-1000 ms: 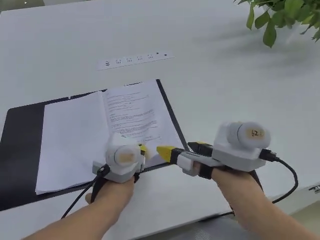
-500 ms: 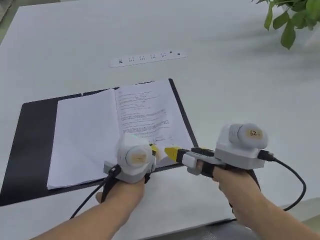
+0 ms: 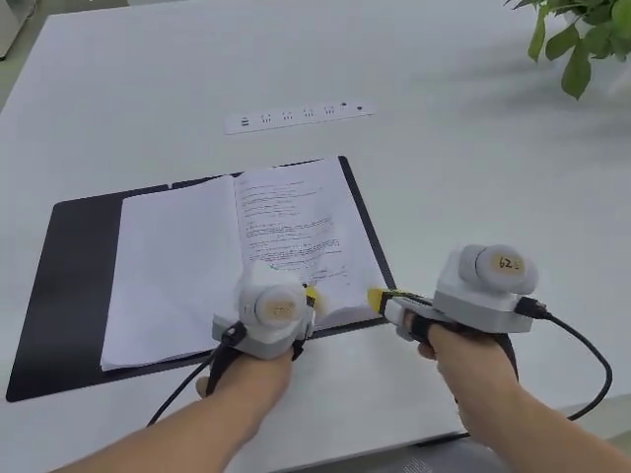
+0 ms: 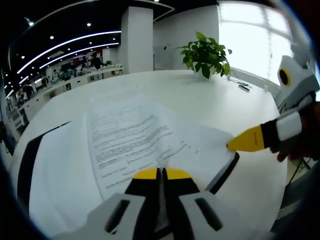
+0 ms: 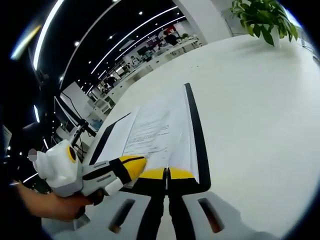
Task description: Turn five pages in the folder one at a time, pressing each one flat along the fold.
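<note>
Your left gripper (image 3: 311,294) has its jaws pressed together, tips at the near edge of the printed right-hand page (image 3: 296,232) of the open folder (image 3: 59,286). Your right gripper (image 3: 378,299) is likewise closed, holding nothing, just beside the folder's near right corner above the table (image 3: 444,148).

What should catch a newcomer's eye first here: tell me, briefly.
The black folder lying open on the white table, its printed page on the right, draws the eye first. At its near edge sit two yellow-tipped grippers, jaws together: the left gripper over the page, the right gripper by the folder's corner. A leafy plant stands at the far right.
</note>
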Demonstrator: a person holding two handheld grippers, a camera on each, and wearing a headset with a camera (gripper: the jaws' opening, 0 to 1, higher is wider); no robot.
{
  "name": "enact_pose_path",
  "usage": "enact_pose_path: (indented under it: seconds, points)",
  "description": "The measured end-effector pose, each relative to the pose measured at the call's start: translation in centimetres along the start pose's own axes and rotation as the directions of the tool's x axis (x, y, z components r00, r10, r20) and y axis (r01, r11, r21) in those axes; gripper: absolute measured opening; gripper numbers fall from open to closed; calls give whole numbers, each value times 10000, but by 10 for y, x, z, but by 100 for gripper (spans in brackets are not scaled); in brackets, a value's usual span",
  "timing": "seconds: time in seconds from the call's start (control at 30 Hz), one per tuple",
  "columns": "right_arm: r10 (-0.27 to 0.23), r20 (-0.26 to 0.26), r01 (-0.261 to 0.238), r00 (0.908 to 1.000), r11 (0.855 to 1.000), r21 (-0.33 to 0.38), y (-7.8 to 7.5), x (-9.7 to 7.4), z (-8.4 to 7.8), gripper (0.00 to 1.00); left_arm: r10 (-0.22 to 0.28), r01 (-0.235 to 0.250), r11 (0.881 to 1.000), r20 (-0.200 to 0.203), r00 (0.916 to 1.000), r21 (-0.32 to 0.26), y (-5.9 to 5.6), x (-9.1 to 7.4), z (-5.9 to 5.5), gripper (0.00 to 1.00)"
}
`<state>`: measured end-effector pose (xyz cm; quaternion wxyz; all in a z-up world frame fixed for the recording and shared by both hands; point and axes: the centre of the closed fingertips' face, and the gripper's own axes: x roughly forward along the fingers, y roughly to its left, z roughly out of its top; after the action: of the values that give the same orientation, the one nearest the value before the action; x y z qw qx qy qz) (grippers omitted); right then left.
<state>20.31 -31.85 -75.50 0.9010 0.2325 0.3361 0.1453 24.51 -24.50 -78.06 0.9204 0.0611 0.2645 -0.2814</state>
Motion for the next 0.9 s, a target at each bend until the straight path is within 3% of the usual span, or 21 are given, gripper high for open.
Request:
enact_pose_path:
  seconds: [0.07, 0.2, 0.3, 0.37, 0.63, 0.9]
  points:
    - [-76, 119, 75, 9999, 9999, 82, 1, 0, 2, 0, -65, 65, 10000, -72, 10000, -14, -2, 0, 1, 2]
    - [277, 365, -276, 9990, 9996, -15, 17, -3, 10, 0, -263, 258, 9996, -386, 9989, -147, 0, -10, -1, 10]
    - [665, 682, -669, 9955, 9977, 46, 33, -8, 20, 0, -166, 154, 9997, -564, 9983, -211, 11, -24, -5, 20]
    - [957, 812, -960, 9921, 9954, -11, 46, -9, 26, 0, -241, 224, 9994, -632, 9977, -263, 19, -37, -7, 19]
    - [2214, 1140, -2197, 9685, 9752, -277, 106, -10, 36, 0, -130, 154, 9972, 340, 9993, -727, 56, -93, 10, 21]
    - [3175, 949, -3131, 9435, 9479, -585, 164, 2, 27, 0, 445, -303, 9918, 1130, 9926, -1245, 92, -144, 20, 22]
